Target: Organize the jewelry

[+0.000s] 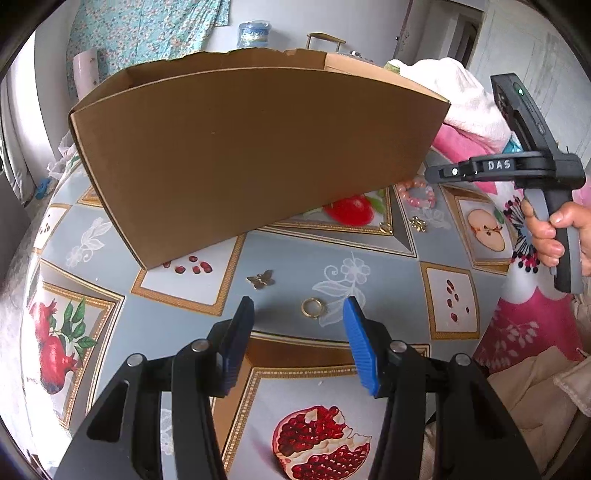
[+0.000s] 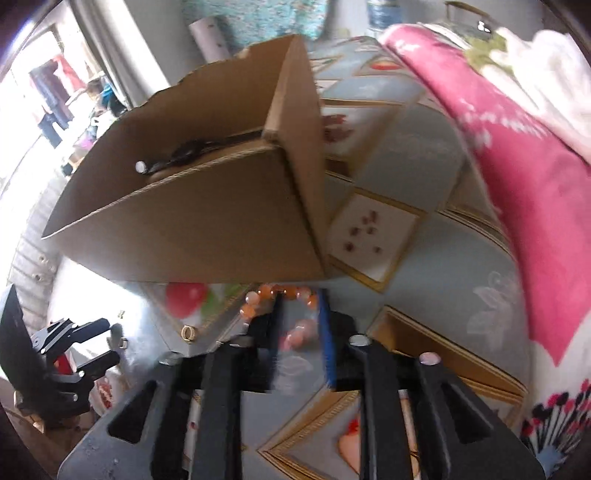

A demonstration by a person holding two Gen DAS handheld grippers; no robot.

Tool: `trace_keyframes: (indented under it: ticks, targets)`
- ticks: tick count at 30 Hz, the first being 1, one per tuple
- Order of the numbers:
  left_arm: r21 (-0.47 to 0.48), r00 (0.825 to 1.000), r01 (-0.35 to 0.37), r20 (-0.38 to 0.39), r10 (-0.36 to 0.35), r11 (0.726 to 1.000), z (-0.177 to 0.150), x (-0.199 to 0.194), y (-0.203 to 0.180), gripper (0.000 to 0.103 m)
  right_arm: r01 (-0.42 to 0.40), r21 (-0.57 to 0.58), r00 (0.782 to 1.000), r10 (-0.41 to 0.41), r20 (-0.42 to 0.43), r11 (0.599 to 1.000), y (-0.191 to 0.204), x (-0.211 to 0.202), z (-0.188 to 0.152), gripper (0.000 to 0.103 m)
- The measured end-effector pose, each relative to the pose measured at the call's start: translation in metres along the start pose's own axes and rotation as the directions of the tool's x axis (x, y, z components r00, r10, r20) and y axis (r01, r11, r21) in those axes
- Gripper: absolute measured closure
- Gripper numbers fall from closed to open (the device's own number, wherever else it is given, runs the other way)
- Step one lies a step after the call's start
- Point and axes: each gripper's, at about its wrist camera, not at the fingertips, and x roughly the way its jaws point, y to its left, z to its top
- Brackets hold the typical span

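Note:
A brown cardboard box [image 1: 240, 155] stands open-topped on the fruit-patterned tablecloth [image 1: 295, 251]. Just ahead of my open left gripper [image 1: 298, 308] a gold ring [image 1: 313, 307] lies on the cloth, untouched. A gold butterfly charm [image 1: 261, 279] lies nearer the box. By the box's right corner lie a pink bead bracelet [image 1: 419, 192], a gold flower charm [image 1: 418, 223] and another gold ring [image 1: 386, 228]. My right gripper [image 2: 301, 314] hovers over the bracelet [image 2: 280, 295] with its jaws partly apart, pads clear of the beads. A dark item [image 2: 192, 151] lies inside the box.
A pink floral cloth [image 2: 517, 184] and a white towel [image 1: 461, 99] are piled along the table's right side. A person's hand [image 1: 554, 229] holds the right gripper's handle. A water bottle [image 1: 255, 33] stands behind the box. The right wrist view is blurred.

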Motion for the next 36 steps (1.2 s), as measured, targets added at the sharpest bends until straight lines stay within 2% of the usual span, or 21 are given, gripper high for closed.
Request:
trace_keyframes:
  ticks: [3,7,11,17,26,33,36]
  targets:
    - [0.021,1.000,-0.013,0.005,0.012,1.000,0.000,0.000,-0.005,0.056,-0.013,-0.025,0.999,0.014,0.033,1.000,0.007,-0.008,-0.002,0.067]
    - [0.042,0.999,-0.041,-0.007,0.042,0.998,0.000,0.005,-0.009,0.064,-0.113,-0.100,0.991,0.119,0.061,0.989,0.030,-0.016,-0.008,0.067]
    - [0.054,0.997,-0.072,-0.003,0.072,0.996,0.001,0.007,-0.010,0.072,-0.211,-0.171,0.975,0.219,0.028,0.962,0.060,-0.010,-0.019,0.067]
    - [0.079,0.997,-0.081,-0.002,0.081,0.994,0.000,0.008,-0.014,0.088,-0.258,-0.164,0.966,0.258,-0.019,0.952,0.074,0.004,-0.027,0.067]
    - [0.081,0.997,-0.075,0.002,0.075,0.994,0.001,0.010,-0.013,0.093,-0.228,-0.215,0.973,0.227,-0.030,0.950,0.086,0.008,-0.032,0.067]
    - [0.080,0.998,-0.067,0.008,0.066,0.995,-0.001,0.008,-0.009,0.093,-0.122,-0.310,0.992,0.120,-0.023,0.943,0.101,0.015,-0.039,0.068]
    - [0.079,0.998,-0.066,0.008,0.065,0.995,-0.001,0.008,-0.009,0.093,-0.086,-0.323,0.996,0.087,-0.011,0.942,0.103,0.018,-0.039,0.071]
